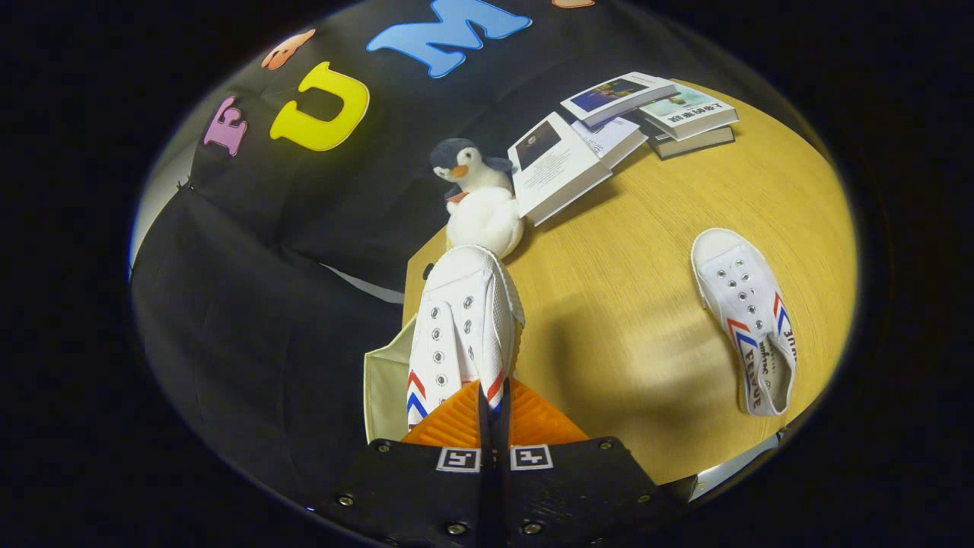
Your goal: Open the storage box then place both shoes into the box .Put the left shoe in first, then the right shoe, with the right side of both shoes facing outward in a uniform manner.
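Observation:
A white canvas shoe (pixel 464 320) with red and blue side stripes hangs from my gripper (pixel 487 399), toe pointing away from me. The fingers are pressed together on its rear part, with almost no gap between them. Below and beside the held shoe is a cream-coloured storage box (pixel 383 380) at the table's near corner, mostly hidden by the shoe and the fingers. I cannot tell whether its lid is open. The second white shoe (pixel 746 320) lies flat on the wooden table (pixel 639 304), well off to the side of the fingers, toe pointing away.
A plush penguin (pixel 479 202) stands just beyond the held shoe's toe. Several books (pixel 620 129) lie spread behind it on the far part of the table. The booth's black cloth hangs beside the box and the table edge.

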`<state>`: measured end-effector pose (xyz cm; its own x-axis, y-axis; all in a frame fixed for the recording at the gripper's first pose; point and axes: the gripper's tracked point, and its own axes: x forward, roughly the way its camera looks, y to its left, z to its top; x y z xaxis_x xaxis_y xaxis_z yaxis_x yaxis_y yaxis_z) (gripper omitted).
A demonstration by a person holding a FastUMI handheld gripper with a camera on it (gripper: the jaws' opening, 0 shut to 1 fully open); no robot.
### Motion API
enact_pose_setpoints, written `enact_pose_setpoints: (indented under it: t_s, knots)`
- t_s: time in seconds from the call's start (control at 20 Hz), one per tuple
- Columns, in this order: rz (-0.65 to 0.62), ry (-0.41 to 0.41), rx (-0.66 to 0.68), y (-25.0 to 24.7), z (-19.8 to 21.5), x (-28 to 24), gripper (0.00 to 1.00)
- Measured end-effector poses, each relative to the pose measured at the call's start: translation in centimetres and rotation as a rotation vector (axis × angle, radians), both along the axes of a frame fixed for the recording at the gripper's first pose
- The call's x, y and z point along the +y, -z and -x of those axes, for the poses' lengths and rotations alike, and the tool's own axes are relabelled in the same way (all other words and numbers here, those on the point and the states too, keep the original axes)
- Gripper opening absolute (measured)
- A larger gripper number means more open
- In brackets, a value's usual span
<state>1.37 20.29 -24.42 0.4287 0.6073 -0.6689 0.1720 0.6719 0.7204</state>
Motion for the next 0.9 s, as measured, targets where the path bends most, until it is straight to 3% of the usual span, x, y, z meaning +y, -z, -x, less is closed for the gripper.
enact_pose_setpoints:
  t_s: [0.9]
  knots:
    - [0.010,-0.131,-0.052,-2.1,1.2,15.4,0.00]
